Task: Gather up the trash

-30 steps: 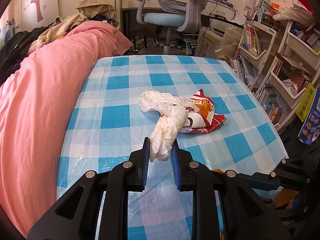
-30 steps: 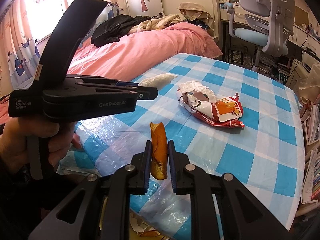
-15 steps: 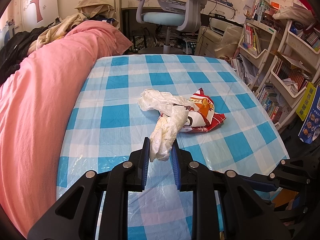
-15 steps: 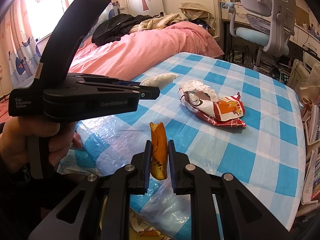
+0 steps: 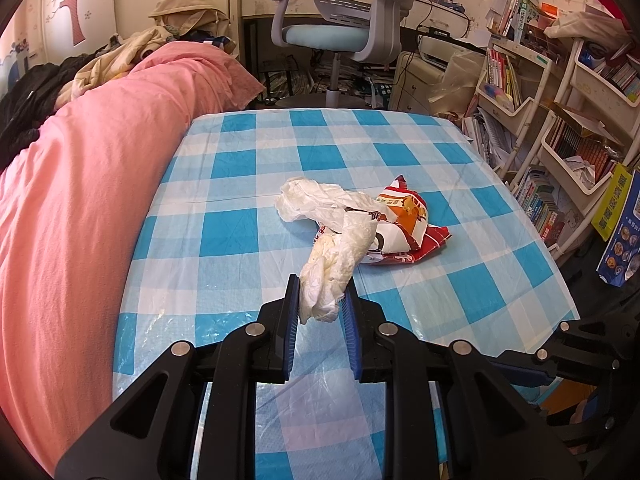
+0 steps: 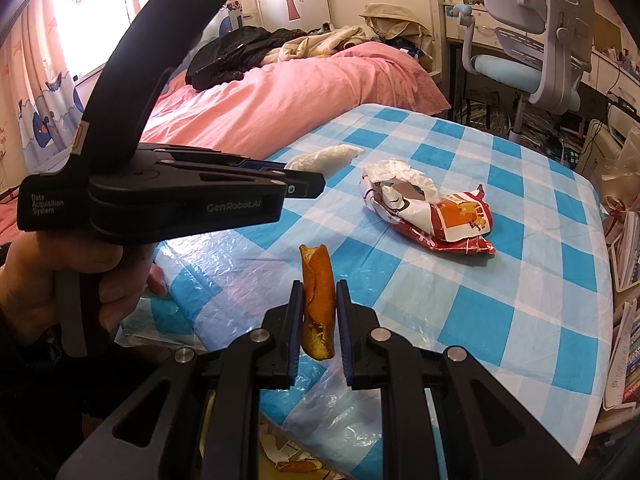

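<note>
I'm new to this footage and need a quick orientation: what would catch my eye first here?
Each gripper is clamped on a piece of trash: the left gripper holds a crumpled white tissue, the right gripper an orange peel. Behind them, a torn red snack wrapper lies mid-table on the blue checked tablecloth.

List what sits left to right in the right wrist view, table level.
Left tool holding white crumpled paper → orange peel in the right tool → red snack wrapper.

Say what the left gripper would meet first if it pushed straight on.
Likely the snack wrapper on the checked tablecloth; the left gripper, clamping a white tissue, points down that way, though depth is unclear.
</note>
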Available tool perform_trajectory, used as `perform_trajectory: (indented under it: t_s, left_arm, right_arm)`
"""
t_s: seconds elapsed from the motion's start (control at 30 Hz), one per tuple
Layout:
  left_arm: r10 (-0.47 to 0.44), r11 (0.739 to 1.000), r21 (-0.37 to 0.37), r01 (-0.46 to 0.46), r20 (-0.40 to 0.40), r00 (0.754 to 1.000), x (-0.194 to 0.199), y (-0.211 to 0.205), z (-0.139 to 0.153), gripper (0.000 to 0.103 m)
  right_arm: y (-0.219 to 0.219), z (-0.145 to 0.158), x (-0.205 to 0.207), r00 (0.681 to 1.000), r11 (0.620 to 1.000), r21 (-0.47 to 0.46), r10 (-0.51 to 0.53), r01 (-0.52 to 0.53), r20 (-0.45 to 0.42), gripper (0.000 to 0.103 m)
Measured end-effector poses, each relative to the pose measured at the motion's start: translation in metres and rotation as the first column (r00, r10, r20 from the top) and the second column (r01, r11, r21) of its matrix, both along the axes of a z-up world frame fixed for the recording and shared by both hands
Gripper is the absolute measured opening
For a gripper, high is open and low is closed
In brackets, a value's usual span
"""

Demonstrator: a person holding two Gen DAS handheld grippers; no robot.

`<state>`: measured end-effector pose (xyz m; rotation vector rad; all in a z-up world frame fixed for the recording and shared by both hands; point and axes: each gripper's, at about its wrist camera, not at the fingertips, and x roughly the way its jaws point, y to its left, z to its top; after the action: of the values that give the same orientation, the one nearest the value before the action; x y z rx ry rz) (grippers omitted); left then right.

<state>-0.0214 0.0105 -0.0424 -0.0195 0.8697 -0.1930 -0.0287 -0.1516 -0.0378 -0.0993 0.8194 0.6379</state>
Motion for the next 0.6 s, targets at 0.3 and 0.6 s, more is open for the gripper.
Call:
perform_trajectory:
  t_s: [0.3,0.6]
  left_arm:
    - [-0.001,1.000,0.002,0.001,0.000,1.000,-0.0005,-0.0007,0.0001,0.019]
    - [-0.002,1.000,0.002,0.002,0.001,1.000,-0.0010,-0.0006,0.0002,0.019]
  right_arm:
    - [0.0026,-0.0016,-0.0018,1.000,1.000,0.000,0.015,-0.015,-0.005,0.017]
    - [0.0027,-0.0027,-0.0029,0.999,0.999,-0.001,0.032,-0.032,-0.011,0.017]
